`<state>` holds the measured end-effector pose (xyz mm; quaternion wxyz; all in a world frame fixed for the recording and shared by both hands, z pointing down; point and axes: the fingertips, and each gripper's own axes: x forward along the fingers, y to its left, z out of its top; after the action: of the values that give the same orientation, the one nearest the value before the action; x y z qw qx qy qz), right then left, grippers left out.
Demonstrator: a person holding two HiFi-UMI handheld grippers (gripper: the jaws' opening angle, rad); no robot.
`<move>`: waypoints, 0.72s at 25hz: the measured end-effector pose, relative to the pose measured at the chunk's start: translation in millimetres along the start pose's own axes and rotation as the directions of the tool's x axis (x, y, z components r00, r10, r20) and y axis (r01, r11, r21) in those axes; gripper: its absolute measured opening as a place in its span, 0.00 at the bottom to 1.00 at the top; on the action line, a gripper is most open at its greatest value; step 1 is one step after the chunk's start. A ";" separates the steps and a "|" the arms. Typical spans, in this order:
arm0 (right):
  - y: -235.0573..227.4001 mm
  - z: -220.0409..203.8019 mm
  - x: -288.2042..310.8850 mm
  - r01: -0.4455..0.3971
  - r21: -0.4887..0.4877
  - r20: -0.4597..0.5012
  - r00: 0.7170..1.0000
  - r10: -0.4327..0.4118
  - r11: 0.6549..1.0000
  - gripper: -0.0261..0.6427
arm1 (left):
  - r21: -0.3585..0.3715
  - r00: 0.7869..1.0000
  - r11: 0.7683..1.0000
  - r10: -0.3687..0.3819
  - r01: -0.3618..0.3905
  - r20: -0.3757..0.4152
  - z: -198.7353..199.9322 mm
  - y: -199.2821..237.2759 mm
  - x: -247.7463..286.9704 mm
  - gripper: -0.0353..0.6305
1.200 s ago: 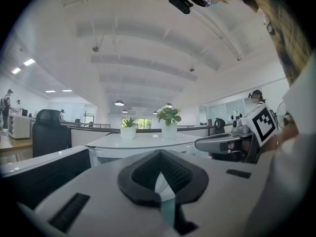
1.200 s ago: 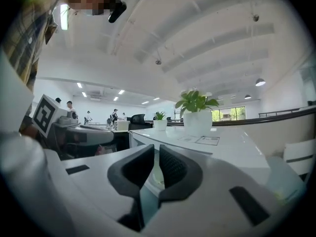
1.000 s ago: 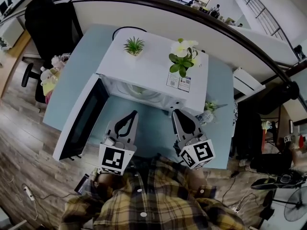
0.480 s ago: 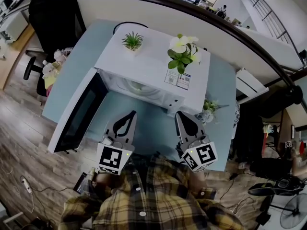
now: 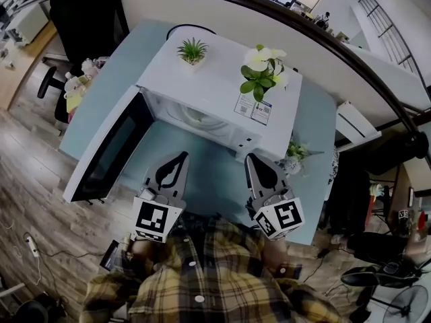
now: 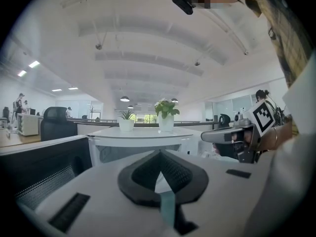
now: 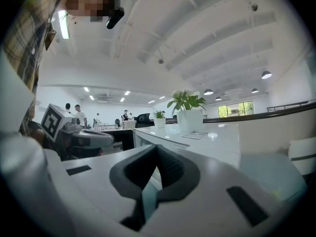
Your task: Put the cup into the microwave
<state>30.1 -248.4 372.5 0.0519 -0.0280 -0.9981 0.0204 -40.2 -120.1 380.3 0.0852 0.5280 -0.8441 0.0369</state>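
Plainly neither of my grippers has the cup: my left gripper [image 5: 182,155] and my right gripper [image 5: 249,157] both hang over the pale blue table [image 5: 209,177] just in front of the microwave [image 5: 222,93], each with its jaws pressed together on nothing. The microwave door [image 5: 111,150] stands swung wide to the left. Inside the cavity I can make out a pale round shape [image 5: 195,116], which may be the cup on the turntable or only the turntable itself; from above I cannot tell which. No cup shows on the table. So I judge the placing is probably done, with both grippers clear of the opening. At most the door is left to shut, which the task does not ask for.
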 end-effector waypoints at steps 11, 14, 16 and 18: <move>2.6 -2.4 -2.5 -0.014 -0.009 -0.006 1.000 0.014 1.000 0.04 | 0.001 1.000 1.000 0.009 -0.009 0.013 1.3 -2.4 -0.8 0.04; 2.3 -2.5 -3.7 -0.010 -0.011 -0.007 1.000 0.010 1.000 0.04 | 0.002 1.000 1.000 0.007 -0.007 0.010 1.0 -3.4 -1.1 0.04; 1.8 -2.6 -4.2 -0.007 -0.010 -0.006 1.000 0.007 1.000 0.04 | 0.003 1.000 1.000 0.007 -0.007 0.010 1.1 -3.3 -1.3 0.04; 1.5 -2.5 -4.6 -0.005 -0.008 -0.005 1.000 0.005 1.000 0.04 | 0.003 1.000 1.000 0.010 -0.010 0.013 1.6 -3.0 -1.6 0.04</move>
<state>35.0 -247.0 374.4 0.0540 -0.0307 -0.9979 0.0164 -37.0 -120.3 378.3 0.0785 0.5241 -0.8473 0.0352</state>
